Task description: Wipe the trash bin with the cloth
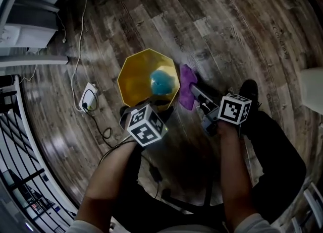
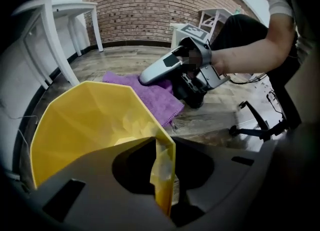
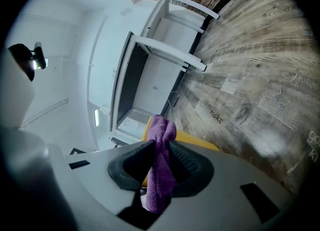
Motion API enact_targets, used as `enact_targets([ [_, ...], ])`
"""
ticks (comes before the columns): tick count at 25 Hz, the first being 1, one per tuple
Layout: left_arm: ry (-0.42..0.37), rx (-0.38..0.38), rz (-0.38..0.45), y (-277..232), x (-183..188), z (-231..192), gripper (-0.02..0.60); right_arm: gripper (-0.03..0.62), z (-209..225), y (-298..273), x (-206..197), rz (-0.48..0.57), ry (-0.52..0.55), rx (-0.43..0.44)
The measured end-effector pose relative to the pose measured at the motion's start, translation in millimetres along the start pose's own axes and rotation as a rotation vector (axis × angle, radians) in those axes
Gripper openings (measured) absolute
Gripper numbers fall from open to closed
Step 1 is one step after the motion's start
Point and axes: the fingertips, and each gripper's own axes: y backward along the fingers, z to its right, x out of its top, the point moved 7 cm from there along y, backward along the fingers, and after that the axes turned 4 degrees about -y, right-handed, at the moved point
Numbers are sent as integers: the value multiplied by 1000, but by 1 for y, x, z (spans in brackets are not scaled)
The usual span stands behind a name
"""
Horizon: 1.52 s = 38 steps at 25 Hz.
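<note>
the yellow trash bin (image 1: 132, 78) is stood upright on the wooden floor (image 1: 227, 25), just ahead of the person's knees, with its open mouth turned up. a crumpled blue lump (image 1: 164, 81) is seen lying inside, toward the side nearest the cloth.

the near rim of the bin is taken by the left gripper (image 1: 148, 105), which is pointed steeply down over it. in the left gripper view the thin yellow wall (image 2: 85, 130) is seen pinched between the fingers of the left gripper (image 2: 162, 185), one finger inside and one outside. this hold is judged to be meant to steady the light bin, so that it is not pushed across the floor once wiping begins.

the purple cloth (image 1: 187, 83) is grasped by the right gripper (image 1: 196, 95), its fingers clenched on a bunched fold (image 3: 161, 170), while the loose part is left trailing on the floor just beside the bin's outer wall. the cloth is judged to be held bunched so that a thick pad can be pressed on the wall; wiping is not yet seen.
</note>
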Motion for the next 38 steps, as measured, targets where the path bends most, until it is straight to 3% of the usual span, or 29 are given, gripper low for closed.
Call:
enact_targets([
  [6,34,-18,5,-4,0,0,66,97,-7,5,2,1,34,49],
  [21,59,-12,24,-5,7,-8,66,95,43,-26,-15,-117,53,-82],
  [29,68,-10,32,-3,9,-7,67,95,84,-46,-25,-201,49,-173],
  [38,94,-10,36,-4,13,-8,67,95,141,-71,-48,-297,39,-368],
])
